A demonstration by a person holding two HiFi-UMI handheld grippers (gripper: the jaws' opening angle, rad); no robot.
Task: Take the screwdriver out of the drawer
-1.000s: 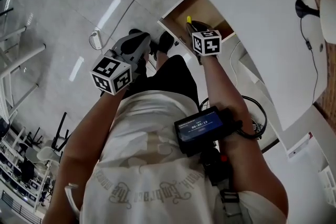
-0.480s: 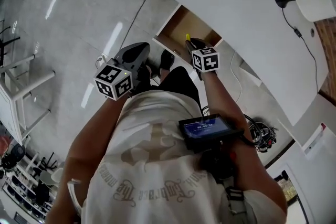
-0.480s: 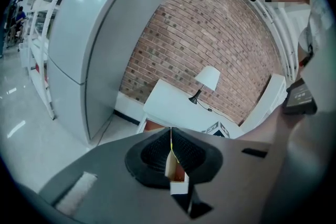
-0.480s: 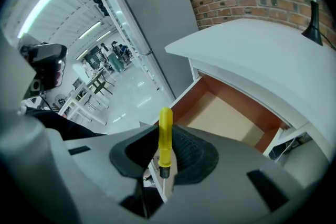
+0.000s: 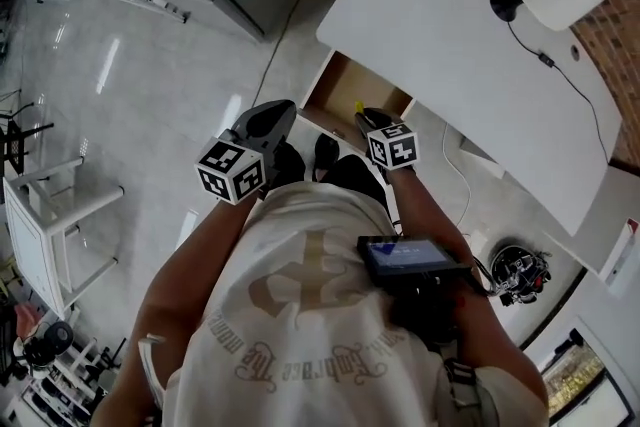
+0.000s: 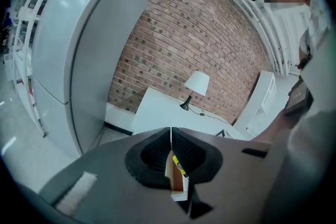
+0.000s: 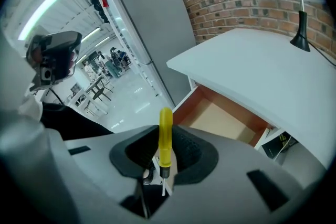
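In the head view, the right tongs [image 5: 364, 118] carry the yellow screwdriver [image 5: 358, 106] by the front edge of the open drawer [image 5: 345, 87], which sits under the white worktop [image 5: 470, 45]. The removal looks nearly done. A firm squeeze and a straight pull back should clear the drawer front.

In the left gripper view, the left tongs [image 6: 170, 139] are pressed together on nothing.

In the right gripper view, the right tongs clamp the handle near its lower end. The long axis runs along the tongs' reach, with the butt end past the tips and the metal shaft pointing back toward the gripper body.
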